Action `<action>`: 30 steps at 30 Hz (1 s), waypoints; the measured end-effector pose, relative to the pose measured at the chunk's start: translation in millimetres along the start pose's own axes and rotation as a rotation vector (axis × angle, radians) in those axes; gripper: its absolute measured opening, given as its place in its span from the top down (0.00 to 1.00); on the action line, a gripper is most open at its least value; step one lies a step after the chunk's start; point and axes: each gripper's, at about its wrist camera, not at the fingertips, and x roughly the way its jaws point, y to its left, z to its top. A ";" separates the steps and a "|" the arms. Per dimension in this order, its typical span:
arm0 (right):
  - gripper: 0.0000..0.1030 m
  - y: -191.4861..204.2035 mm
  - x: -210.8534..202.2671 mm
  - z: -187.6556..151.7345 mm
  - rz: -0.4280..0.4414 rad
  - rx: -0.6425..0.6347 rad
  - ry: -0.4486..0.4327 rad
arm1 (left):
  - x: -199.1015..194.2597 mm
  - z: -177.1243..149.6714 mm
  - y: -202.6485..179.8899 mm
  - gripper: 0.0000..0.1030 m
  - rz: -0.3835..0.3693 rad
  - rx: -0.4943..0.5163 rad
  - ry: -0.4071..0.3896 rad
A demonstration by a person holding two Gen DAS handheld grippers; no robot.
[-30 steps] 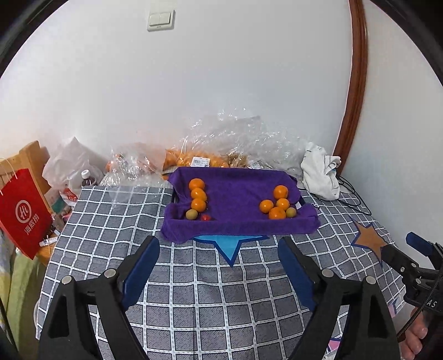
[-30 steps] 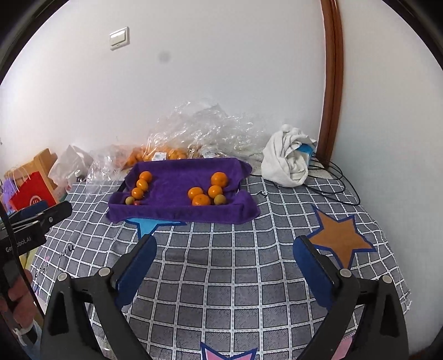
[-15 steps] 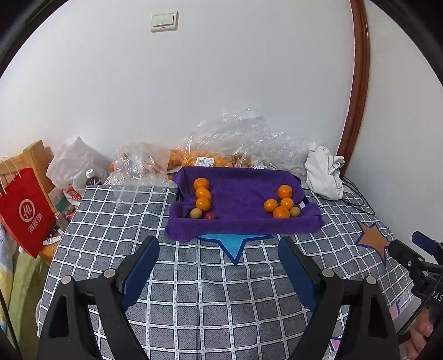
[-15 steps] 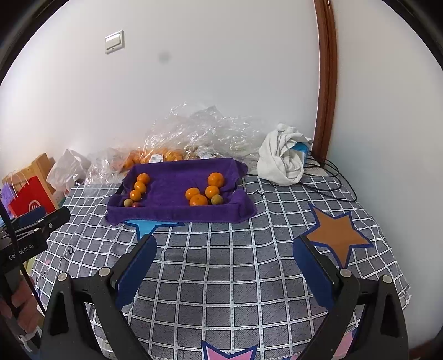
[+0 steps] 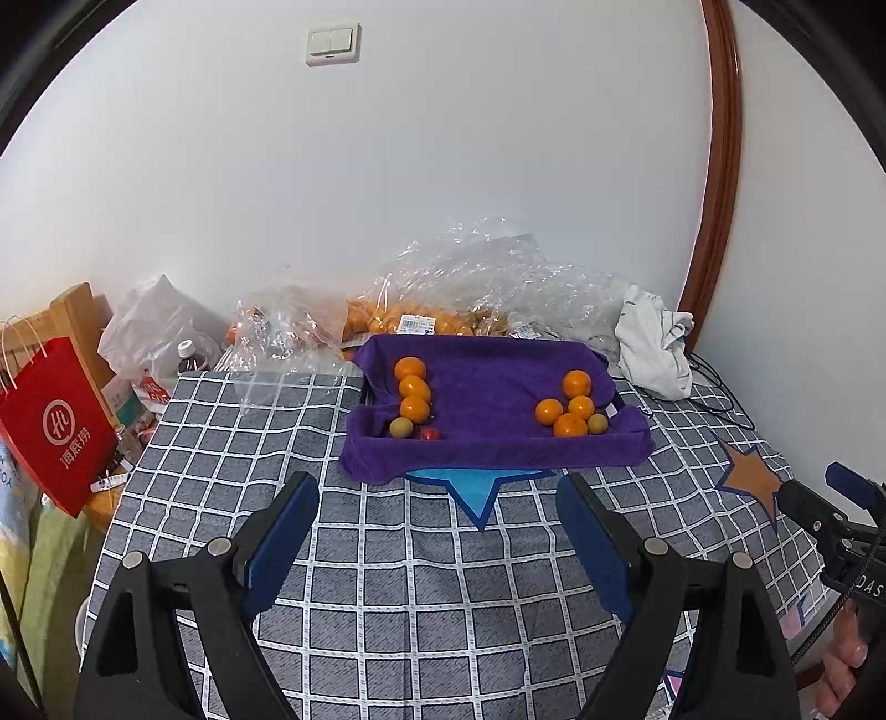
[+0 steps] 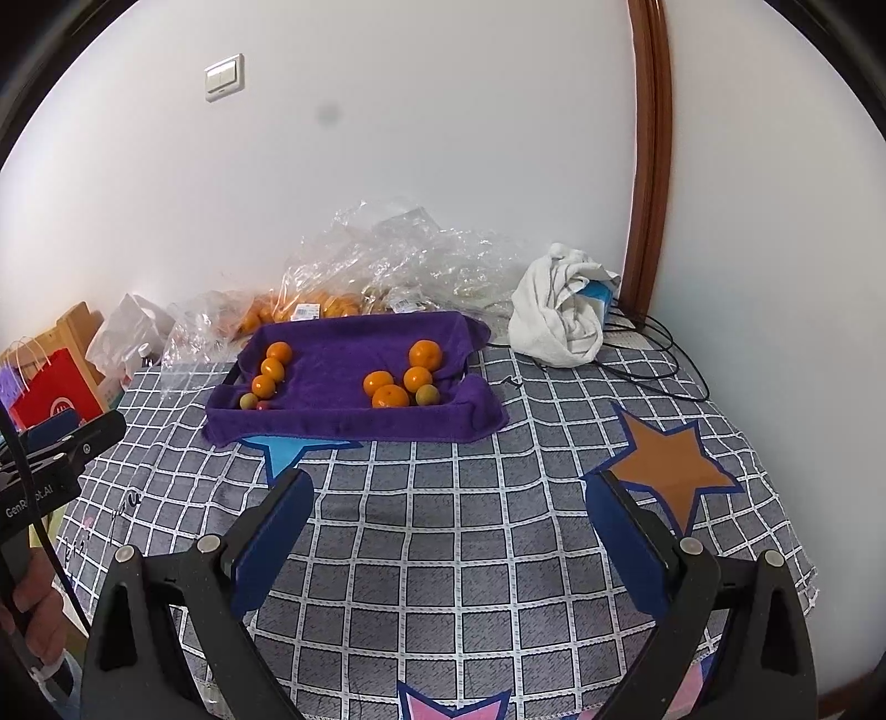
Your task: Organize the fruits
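While lit evenly against a plain white wall, spread over with a grey checked cloth bearing star patches: a blue star under the tray's near edge, a brown star far right. At the left edge, a red paper bag and a wooden frame behind it; then a white plastic bag and a capped bottle. Along the wall, crumpled clear plastic bags with more oranges inside. Further right, a bunched white towel, dark cables, and a brown door frame. High on the wall, a light switch.

Centred at the far side of the cloth, well beyond both tools: a tray lined with purple towel, long axis running left to right, parallel to the wall. Inside at left, a row of three oranges running front to back, with a small yellow-green fruit and a small red fruit at its near end. Inside at right, a cluster of four oranges touching one another, with a second yellow-green fruit just beside.

Left gripper spread wide over bare cloth, nothing between its blue pads. Right gripper likewise spread wide, nothing held.
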 end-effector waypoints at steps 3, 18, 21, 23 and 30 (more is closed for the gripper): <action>0.05 1.0 -0.3 0.4 -0.001 -0.002 -0.001 | -0.5 0.4 0.9 0.16 0.000 0.000 -0.001; 0.05 5.3 -6.9 1.0 -0.006 -0.009 -0.016 | -3.7 1.5 5.3 0.16 -0.002 -0.006 -0.008; 0.05 4.5 -8.5 0.9 -0.005 -0.009 -0.019 | -5.9 1.5 4.2 0.16 0.000 -0.002 -0.012; 0.05 4.4 -8.9 0.7 -0.004 -0.011 -0.021 | -7.1 1.3 3.7 0.16 -0.002 -0.002 -0.018; 0.05 6.2 -12.2 -0.4 -0.003 -0.014 -0.029 | -7.4 1.8 3.2 0.15 -0.004 -0.001 -0.019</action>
